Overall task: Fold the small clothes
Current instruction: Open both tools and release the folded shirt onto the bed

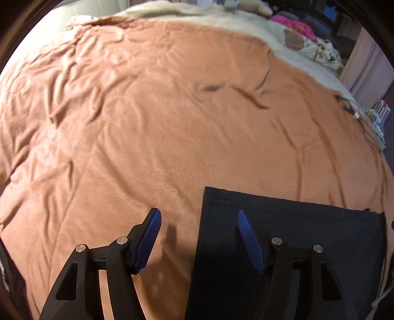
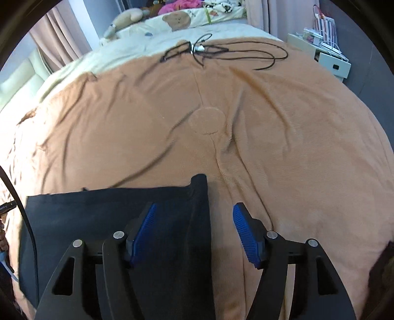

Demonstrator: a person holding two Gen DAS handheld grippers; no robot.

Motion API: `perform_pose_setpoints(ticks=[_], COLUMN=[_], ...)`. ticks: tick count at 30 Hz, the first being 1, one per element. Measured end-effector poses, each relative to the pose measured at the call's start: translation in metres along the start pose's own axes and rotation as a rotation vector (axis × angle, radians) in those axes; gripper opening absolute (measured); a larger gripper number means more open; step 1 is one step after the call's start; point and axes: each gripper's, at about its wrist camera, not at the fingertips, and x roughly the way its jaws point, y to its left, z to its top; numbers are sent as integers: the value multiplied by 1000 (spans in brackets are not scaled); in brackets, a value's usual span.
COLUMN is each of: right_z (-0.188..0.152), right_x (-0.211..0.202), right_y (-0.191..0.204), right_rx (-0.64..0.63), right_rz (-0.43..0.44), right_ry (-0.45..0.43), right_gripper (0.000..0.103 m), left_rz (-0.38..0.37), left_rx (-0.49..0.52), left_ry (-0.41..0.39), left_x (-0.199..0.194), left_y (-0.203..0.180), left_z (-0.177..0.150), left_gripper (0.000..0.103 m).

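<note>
**Dark garment flat on blanket, both claws released**

Tan blanket (image 1: 172,123) carries a black garment (image 1: 307,233), flat, straight-edged. Its near portion is hidden behind gripper frames. Left gripper (image 1: 199,240) and right gripper (image 2: 194,232) straddle opposite side edges, spread wide, grasping nothing.

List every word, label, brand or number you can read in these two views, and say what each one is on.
None can be read.
Black garment: no print or tag showing.
Orange blanket: only an embossed round outline, no letters.
Bear-print bedding: pictures only, no text.
Striped items on the white bedside unit: too small and blurred to read.
Left hand-held gripper and right hand-held gripper: no markings.
</note>
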Motion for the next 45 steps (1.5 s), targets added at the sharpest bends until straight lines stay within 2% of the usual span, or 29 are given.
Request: perform_pose_setpoints(ticks=[7,16,18,19,20,24,29,33,40,45], right_z=[-35,-86,-99,-106,-113,-140,-175,-202,-233,-254], right_x=[-55,-119,-133,-139,-146,-161,-175,-177,-174,-175], right_y=[-10,-24,-28,-30,-33,-37,-31,-30,-34,-40], right_rx=[40,96,113,122,136,176,192,223,269,344], right_rz=[40,109,124,121,117,97,95,109,146,197], right_ry=[-21,-55,-70,-80,-95,-119,-135,-107,-71,-89], right_gripper=[62,63,73,80,83,88,88,88,88,88], left_rz=[-44,-127,-136,-141,-145,-156,-166,-194,-241,-280], left_rx=[-21,-82,-91,-95,-96,-99,-101,-117,-170,-207], left_ry=[-25,-37,-40,-41,-43,-69,-68,-54,-71,-49], left_x=[-53,-103,-113,-117,-122,-137,-145,-149,-158,-154], left_y=[10,25,28,29,30,32,34,35,40,40], left_z=[-32,-78,-92,-98,-105,-131,-164,-186,-218,-242], left_gripper=[72,72,74,79,82,103,103,103,103,102])
